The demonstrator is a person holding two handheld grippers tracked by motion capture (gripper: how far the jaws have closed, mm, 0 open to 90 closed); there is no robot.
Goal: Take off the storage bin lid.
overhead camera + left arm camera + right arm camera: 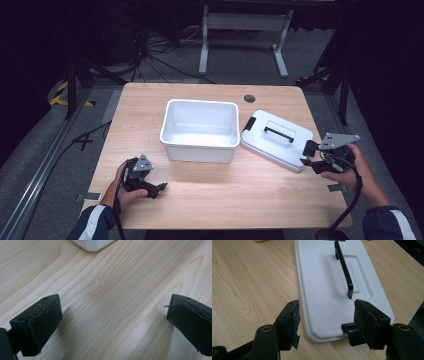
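A white plastic bin [200, 130] stands open and empty in the middle of the wooden table [225, 200]. Its white lid [277, 142] lies flat to the right of it, black handle [279, 131] facing up. My right gripper [307, 154] is at the lid's right end with its jaws open. In the right gripper view the lid [324, 290] lies ahead of the right gripper [327, 307], with a black latch [348, 328] beside the right pad and nothing gripped. My left gripper [161, 188] rests low at the front left, open. Its jaws stand wide over bare wood in the left gripper view [113, 303].
A corner of the bin [92, 244] shows at the top of the left gripper view. A round cable hole [249, 98] sits near the table's far edge. Behind the table are a white desk frame [245, 30] and loose cables [155, 55] on the floor.
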